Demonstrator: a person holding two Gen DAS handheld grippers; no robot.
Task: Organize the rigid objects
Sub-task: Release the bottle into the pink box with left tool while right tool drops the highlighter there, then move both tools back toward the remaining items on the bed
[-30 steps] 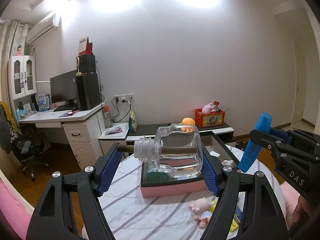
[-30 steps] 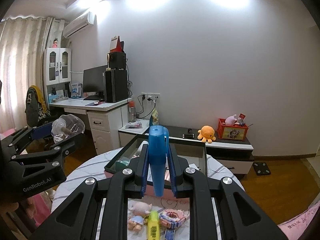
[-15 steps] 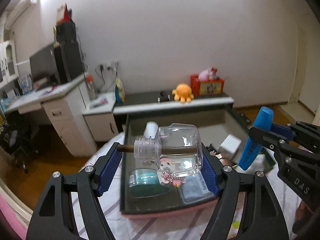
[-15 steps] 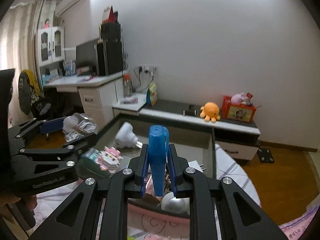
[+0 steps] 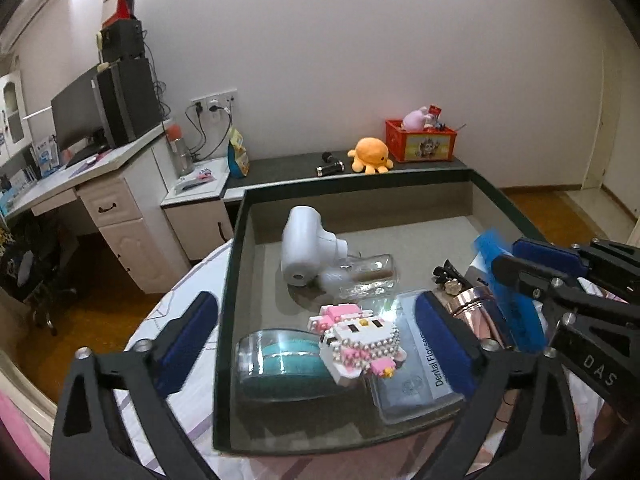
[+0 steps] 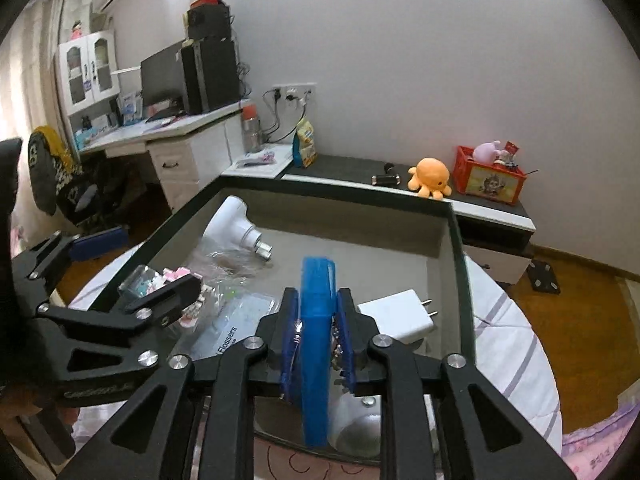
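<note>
Both grippers hang over the dark-rimmed tray (image 5: 230,280) that sits on the striped tablecloth. The left gripper (image 5: 316,344) has just been opening and its jaws now stand wide with nothing between the pads; the clear glass bottle (image 5: 366,278) lies on its side on the tray floor near the far left corner, touching the white dryer-shaped gadget (image 5: 304,246) and blurred as if not yet at rest. Below the open jaws, along the near edge, lie a teal case (image 5: 280,364), a pink-and-white block figure (image 5: 358,342) and a dental floss box (image 5: 420,364). The right gripper (image 6: 316,338) has also just been opening: its jaws flank the blue marker (image 6: 316,344) with a sliver of space on each side, so the pads seem to have let go, though the blur makes that hard to confirm. The marker stands upright above the near right part of the tray, between a white charger (image 6: 396,316) and a round metal cup (image 6: 356,426). What could go wrong starts with the bottle: being round and glass, it may roll against the gadget or the tray wall and knock hard. The marker, freed while upright, is likely to topple; it could strike the cup, wedge against the charger's prongs, or tip over the near rim onto the cloth. The two grippers are also close together over a crowded tray, so pulling either one back carelessly could clip the other or sweep the block figure aside.
</note>
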